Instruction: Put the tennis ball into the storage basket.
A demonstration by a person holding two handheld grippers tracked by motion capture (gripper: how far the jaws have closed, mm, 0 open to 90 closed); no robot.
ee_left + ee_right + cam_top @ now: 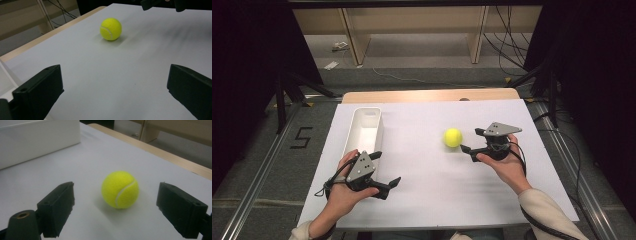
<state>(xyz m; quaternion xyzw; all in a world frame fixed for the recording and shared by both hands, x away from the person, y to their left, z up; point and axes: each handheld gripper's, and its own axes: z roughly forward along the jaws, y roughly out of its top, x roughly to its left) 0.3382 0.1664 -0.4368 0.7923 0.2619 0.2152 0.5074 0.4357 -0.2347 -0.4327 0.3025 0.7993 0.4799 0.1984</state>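
White table [427,190]: ball [452,137] btwn R tool [473,141] jaws

High view overhead facing forward, both gripper views low, close, sharing the tennis ball [452,137].

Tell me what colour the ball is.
Yellow-green with a pale seam; the ball shows best in the right gripper view.

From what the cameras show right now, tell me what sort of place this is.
Probably a lab or recording booth set up for manipulation trials. A white-covered table sits between black curtains, cables trail over the floor, and a number 5 is taped on the floor beside it.
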